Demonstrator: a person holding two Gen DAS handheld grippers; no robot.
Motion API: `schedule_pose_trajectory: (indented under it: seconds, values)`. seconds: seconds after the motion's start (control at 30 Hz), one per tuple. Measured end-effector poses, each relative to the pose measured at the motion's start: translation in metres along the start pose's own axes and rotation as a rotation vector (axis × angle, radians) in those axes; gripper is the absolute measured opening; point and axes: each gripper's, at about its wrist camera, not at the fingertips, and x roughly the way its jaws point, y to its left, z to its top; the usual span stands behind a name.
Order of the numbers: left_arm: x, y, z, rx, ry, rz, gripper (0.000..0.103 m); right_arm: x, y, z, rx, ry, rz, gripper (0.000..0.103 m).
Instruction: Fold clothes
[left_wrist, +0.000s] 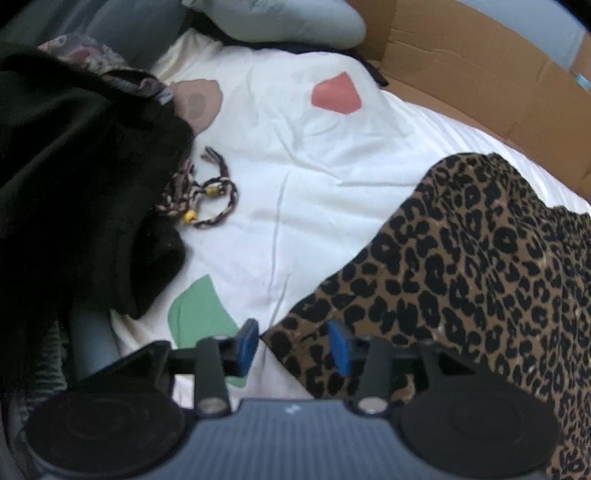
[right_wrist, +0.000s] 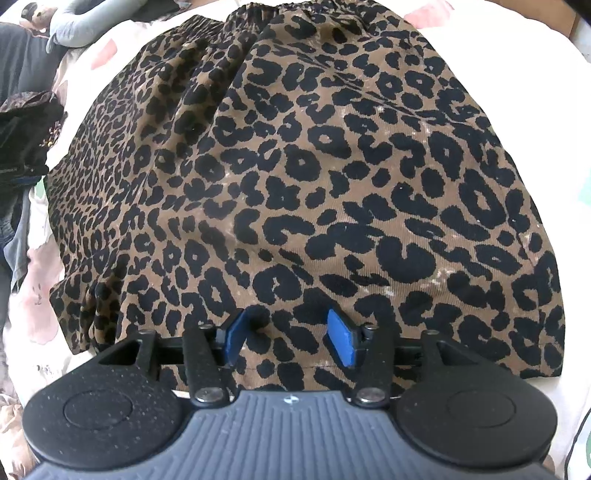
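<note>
A leopard-print garment (right_wrist: 295, 166) lies spread flat on a white bedcover (left_wrist: 295, 166) with coloured patches; its gathered waistband is at the far side in the right wrist view. My right gripper (right_wrist: 288, 338) stands open just above the near hem, its blue pads (right_wrist: 341, 338) apart over flat fabric. In the left wrist view the same garment (left_wrist: 461, 266) fills the right side. My left gripper (left_wrist: 293, 345) is open over its near left corner, with the corner lying loose between the pads (left_wrist: 247, 345).
A heap of black clothes (left_wrist: 74, 177) lies at the left, with a braided cord (left_wrist: 210, 199) beside it. A grey pillow (left_wrist: 288, 22) and a cardboard box (left_wrist: 480, 74) sit at the far side. Dark clothing (right_wrist: 26, 136) borders the garment's left.
</note>
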Motion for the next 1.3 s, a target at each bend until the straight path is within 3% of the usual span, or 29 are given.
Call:
schedule_pose_trajectory:
  seconds: [0.13, 0.27, 0.6, 0.87, 1.07, 1.3]
  values:
    - [0.004, -0.004, 0.001, 0.045, -0.009, -0.010, 0.045, -0.002, -0.002, -0.001, -0.007, 0.003, 0.000, 0.055]
    - [0.014, -0.009, -0.004, 0.101, 0.011, 0.027, 0.042, -0.001, 0.000, -0.001, -0.019, 0.004, -0.002, 0.057]
    - [0.028, -0.003, -0.017, 0.097, 0.009, 0.038, 0.039, 0.003, 0.011, 0.002, -0.064, 0.008, -0.016, 0.066]
    - [0.011, 0.004, -0.015, 0.142, 0.000, 0.019, 0.021, 0.002, 0.009, 0.003, -0.057, 0.011, -0.002, 0.066]
    - [0.013, 0.006, -0.015, 0.160, 0.016, 0.013, 0.020, 0.001, 0.006, 0.003, -0.056, 0.010, 0.004, 0.066]
    - [0.026, -0.002, -0.015, 0.198, 0.005, 0.066, 0.021, 0.002, 0.005, 0.001, -0.061, 0.010, 0.004, 0.066]
